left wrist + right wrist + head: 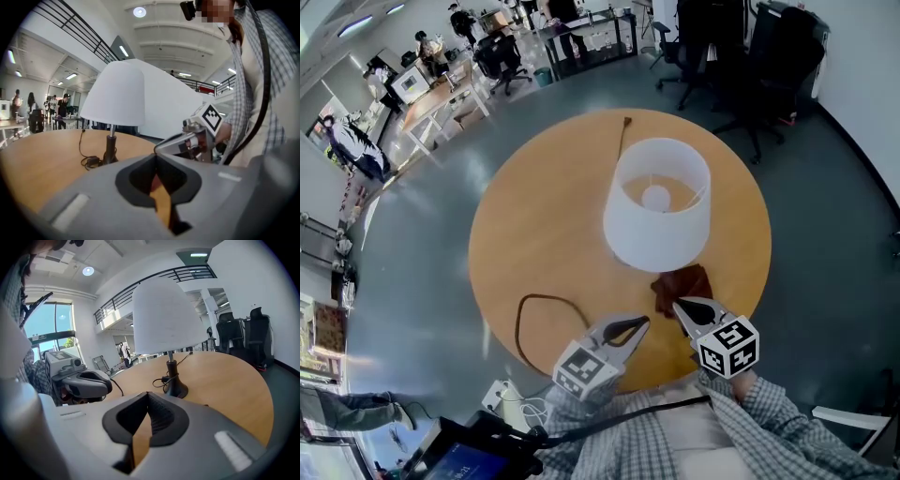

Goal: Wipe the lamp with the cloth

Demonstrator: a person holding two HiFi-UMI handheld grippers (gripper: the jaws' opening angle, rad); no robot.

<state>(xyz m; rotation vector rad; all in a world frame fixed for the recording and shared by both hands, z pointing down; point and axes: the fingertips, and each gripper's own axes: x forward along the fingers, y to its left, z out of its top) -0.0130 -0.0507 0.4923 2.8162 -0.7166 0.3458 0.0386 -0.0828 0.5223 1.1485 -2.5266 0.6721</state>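
Grey-blue floor (422, 262) runs all round a round wooden table (534, 225), with black office chairs (769, 66) well beyond its far side and desks with people far off at the upper left. Most of the tabletop left of the lamp (661, 211) is bare wood. A brown cord (522, 323) loops near the near-left edge, and another stretch of it leaves the lamp toward the far edge.

The lamp stands right of the table's centre, upright, its white shade open at the top. The dark red cloth (686, 284) lies on the table at the lamp's near side, partly under the shade's rim.

Both grippers hang over the near edge. The right gripper (677, 305) has its fingers pressed together on nothing, tips at the cloth's near edge; whether they touch it I cannot tell. The left gripper (645, 322), fingers likewise together and empty, is just left of the cloth and apart from it. Each carries a cube with black-and-white square markers.
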